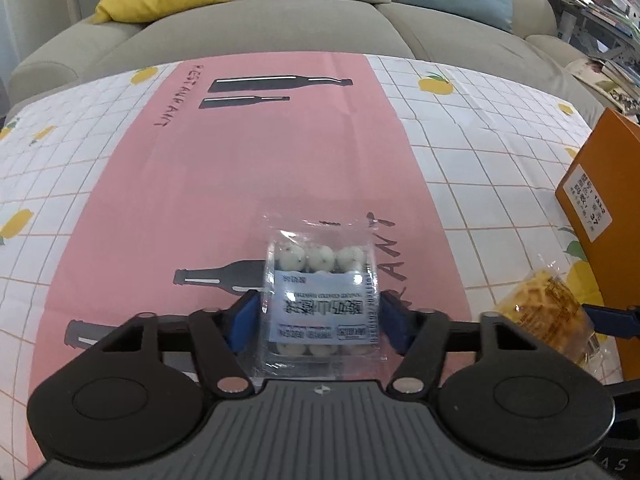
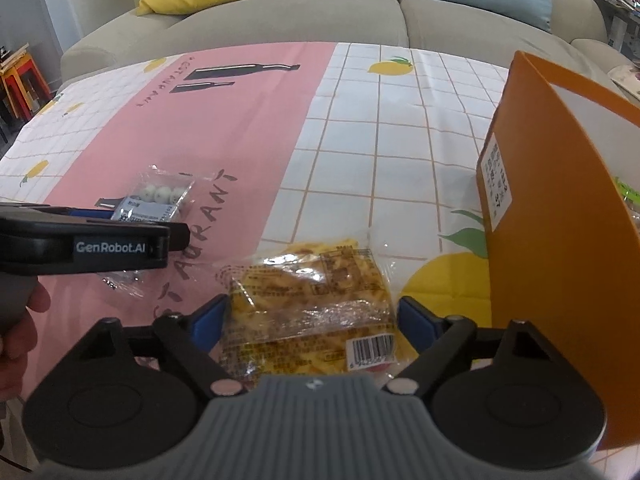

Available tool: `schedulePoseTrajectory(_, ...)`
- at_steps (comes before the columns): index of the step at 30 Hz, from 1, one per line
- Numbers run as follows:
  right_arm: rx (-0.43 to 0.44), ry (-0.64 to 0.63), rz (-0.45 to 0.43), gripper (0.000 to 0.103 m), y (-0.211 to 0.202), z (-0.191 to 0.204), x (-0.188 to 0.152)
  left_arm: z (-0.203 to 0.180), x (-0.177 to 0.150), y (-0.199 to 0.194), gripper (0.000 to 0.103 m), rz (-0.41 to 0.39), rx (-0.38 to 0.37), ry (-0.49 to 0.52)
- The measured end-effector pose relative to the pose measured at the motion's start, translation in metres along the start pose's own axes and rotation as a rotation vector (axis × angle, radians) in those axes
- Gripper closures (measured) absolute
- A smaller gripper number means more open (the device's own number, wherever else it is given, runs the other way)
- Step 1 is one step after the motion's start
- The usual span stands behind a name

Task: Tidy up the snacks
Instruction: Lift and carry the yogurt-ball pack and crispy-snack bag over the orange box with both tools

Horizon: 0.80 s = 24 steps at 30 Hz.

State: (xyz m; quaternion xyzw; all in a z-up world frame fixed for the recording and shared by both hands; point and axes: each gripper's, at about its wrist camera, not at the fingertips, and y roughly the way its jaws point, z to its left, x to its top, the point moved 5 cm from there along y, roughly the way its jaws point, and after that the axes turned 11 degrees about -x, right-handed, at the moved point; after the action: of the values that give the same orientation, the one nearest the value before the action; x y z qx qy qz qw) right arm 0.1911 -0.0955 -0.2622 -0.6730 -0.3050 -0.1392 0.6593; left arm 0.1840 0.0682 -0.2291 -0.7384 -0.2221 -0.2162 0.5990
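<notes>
A clear pack of white coated balls (image 1: 320, 280) with a blue-white label lies on the pink strip of the tablecloth (image 1: 240, 180). My left gripper (image 1: 318, 316) is shut on it, its blue pads (image 1: 248, 320) pressed against both sides. The right wrist view shows the same pack (image 2: 160, 200) under the left gripper's black body. A crinkly bag of yellow snack (image 2: 308, 300) lies on the checked part of the cloth, and my right gripper (image 2: 314, 320) is shut on it, a blue pad at each edge. In the left wrist view, that bag (image 1: 540, 312) shows at the right.
An open orange cardboard box (image 2: 560, 200) stands upright just right of the yellow bag, also in the left view (image 1: 592, 184). A grey sofa (image 1: 280, 28) with yellow, grey and blue cushions lies beyond the table's far edge. A hand (image 2: 20, 320) holds the left gripper.
</notes>
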Motion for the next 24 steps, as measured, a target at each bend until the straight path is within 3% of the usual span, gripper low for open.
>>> schedulePoseTrajectory(14, 0.013, 0.028, -0.005, 0.038, -0.017, 0.001, 0.008, -0.007, 0.004, -0.035, 0.036, -0.028, -0.051, -0.049)
schedulePoseTrajectory(24, 0.052, 0.099, -0.087, 0.042, -0.079, -0.015, 0.028, -0.029, 0.026, -0.097, 0.036, -0.086, -0.126, -0.095)
